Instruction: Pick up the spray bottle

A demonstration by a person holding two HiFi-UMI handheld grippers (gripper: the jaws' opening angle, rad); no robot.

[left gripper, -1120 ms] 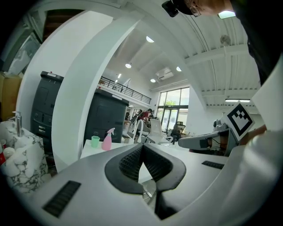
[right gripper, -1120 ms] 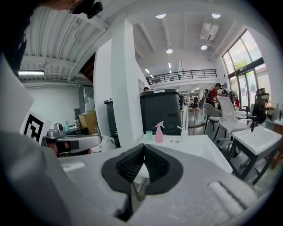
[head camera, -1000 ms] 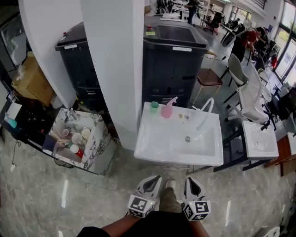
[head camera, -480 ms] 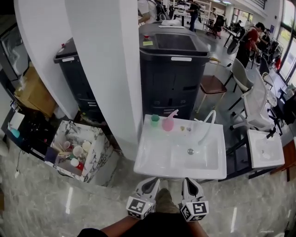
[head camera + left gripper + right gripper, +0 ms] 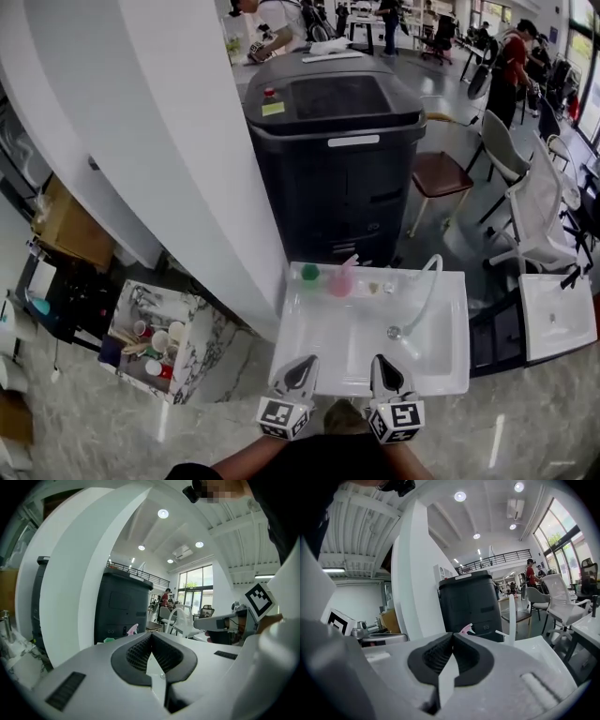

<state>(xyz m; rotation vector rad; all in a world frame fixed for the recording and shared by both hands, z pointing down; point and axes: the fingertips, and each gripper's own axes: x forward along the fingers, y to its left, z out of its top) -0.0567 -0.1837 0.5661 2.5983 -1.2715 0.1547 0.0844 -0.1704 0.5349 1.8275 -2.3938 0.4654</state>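
A pink spray bottle (image 5: 343, 278) stands upright on the back ledge of a white sink unit (image 5: 309, 352), next to a green cup (image 5: 309, 273). It shows small in the left gripper view (image 5: 132, 629) and in the right gripper view (image 5: 466, 629). My left gripper (image 5: 302, 364) and right gripper (image 5: 383, 362) hang side by side over the sink's near rim, well short of the bottle. Both are shut with nothing between the jaws.
A white faucet (image 5: 424, 291) arches over the basin at the right. A tall dark bin (image 5: 336, 159) stands behind the sink and a white pillar (image 5: 178, 159) to its left. A marbled box of cups (image 5: 155, 337) sits lower left; chairs (image 5: 542, 216) and another sink (image 5: 557, 314) at right.
I have moved forward: the sink has come closer and now lies directly under both grippers' tips. Both grippers stay shut and side by side.
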